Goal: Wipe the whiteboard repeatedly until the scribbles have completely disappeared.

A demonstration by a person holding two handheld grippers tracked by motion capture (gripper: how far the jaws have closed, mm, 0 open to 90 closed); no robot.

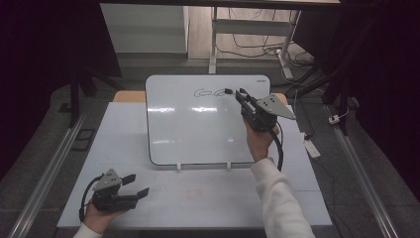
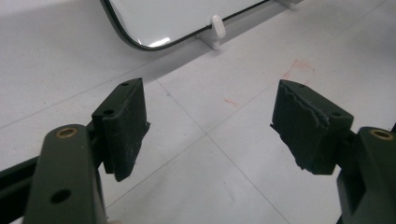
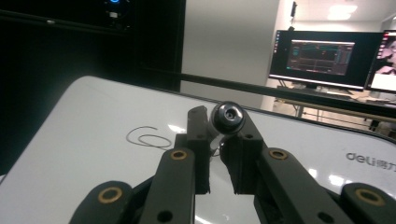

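Left claw [image 1: 134, 187]: released, its two black pads spread wide with nothing between them. It sits low over the table [image 1: 208, 198], in front of the whiteboard's lower left corner, held by the left hand [image 1: 101, 214]. My read: it is parked out of the way while the other hand works.

Whiteboard [image 1: 198, 129]: propped at a backward lean on two small white feet [image 1: 179, 166] in the middle of the table, its face turned to the person. That tilt likely makes the surface easy to write on from the front.

Looped marks [image 1: 208, 92]: thin dark curls near the whiteboard's top edge, just left of the marker's tip, and they show again in the right gripper view [image 3: 148, 137].

Marker [image 3: 227, 116]: pinched between the right claw's pads, its rounded end pointing back at the right gripper view's camera, its far end towards the whiteboard's top edge. Whether the tip touches the board I cannot tell.

Right claw [image 1: 238, 97]: clenched on the marker, up at the whiteboard's upper right. The grip looks tight, probably so the marker does not twist under writing pressure.

Right hand [image 1: 257, 139]: raised in front of the whiteboard's right half, white sleeve [image 1: 280, 198] trailing down past its lower edge.
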